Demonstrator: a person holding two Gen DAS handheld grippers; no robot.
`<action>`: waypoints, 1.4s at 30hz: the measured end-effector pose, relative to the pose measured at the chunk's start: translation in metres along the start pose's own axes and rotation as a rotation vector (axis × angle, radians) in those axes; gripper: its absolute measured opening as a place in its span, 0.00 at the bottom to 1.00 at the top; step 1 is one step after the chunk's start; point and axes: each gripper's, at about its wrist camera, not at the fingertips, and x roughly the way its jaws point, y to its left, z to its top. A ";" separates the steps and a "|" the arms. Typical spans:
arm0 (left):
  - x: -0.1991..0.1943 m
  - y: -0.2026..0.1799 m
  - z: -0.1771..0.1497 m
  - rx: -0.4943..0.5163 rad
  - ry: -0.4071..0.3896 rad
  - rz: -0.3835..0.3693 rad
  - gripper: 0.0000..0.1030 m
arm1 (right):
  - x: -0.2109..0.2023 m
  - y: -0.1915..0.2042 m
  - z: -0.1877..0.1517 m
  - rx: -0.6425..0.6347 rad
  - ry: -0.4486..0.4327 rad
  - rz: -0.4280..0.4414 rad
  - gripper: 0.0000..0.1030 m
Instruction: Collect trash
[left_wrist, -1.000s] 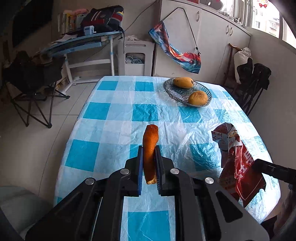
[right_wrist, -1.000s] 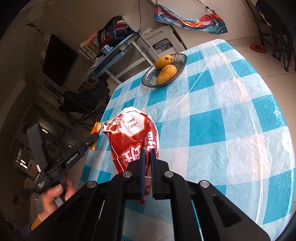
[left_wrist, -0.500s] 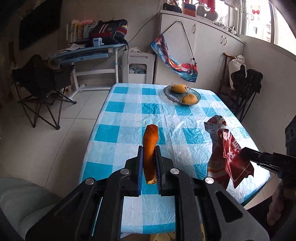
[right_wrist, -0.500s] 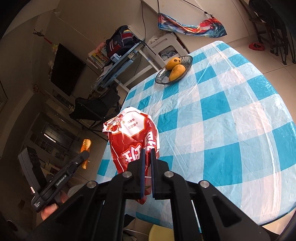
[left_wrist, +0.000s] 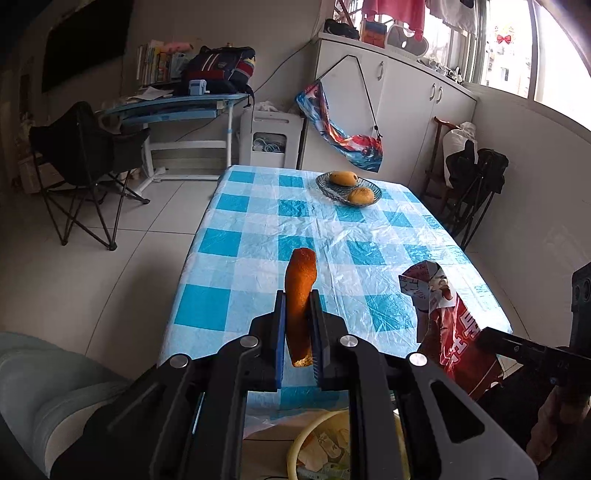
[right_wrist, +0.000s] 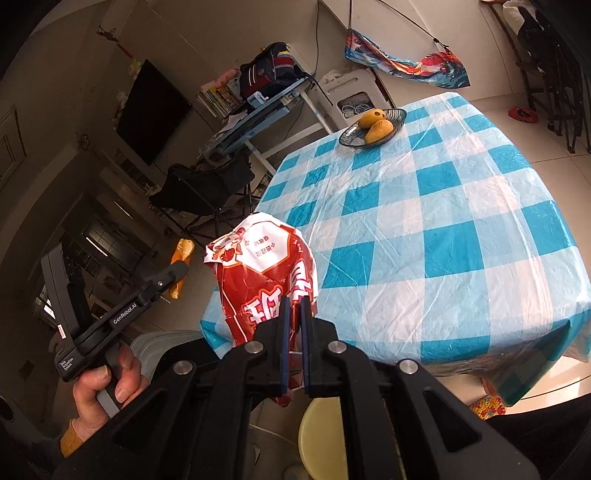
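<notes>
Now L gripper (left_wrist: 298, 325) fingers clamp orange peel (left_wrist: 300, 291); R gripper (right_wrist: 291, 332) fingers pinch red snack bag (right_wrist: 264, 273).

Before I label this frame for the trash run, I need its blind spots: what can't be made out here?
- Yellow-rimmed bin, left wrist view: mostly hidden behind the left gripper, so its contents are unclear.
- Orange peel: lower end sits between the fingers.
- Red snack bag, right wrist view: bottom hidden by the right gripper; whether it is empty cannot be told.
- Print on the bag: too small to read.
</notes>
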 end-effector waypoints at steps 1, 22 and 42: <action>-0.003 0.000 -0.006 -0.001 0.007 -0.004 0.11 | 0.001 0.006 -0.008 -0.031 0.023 -0.026 0.06; -0.006 -0.043 -0.114 0.105 0.232 -0.034 0.47 | -0.075 0.001 -0.062 0.033 -0.278 -0.217 0.61; -0.091 0.043 -0.063 0.011 -0.241 0.311 0.92 | -0.082 0.059 -0.061 -0.259 -0.483 -0.405 0.81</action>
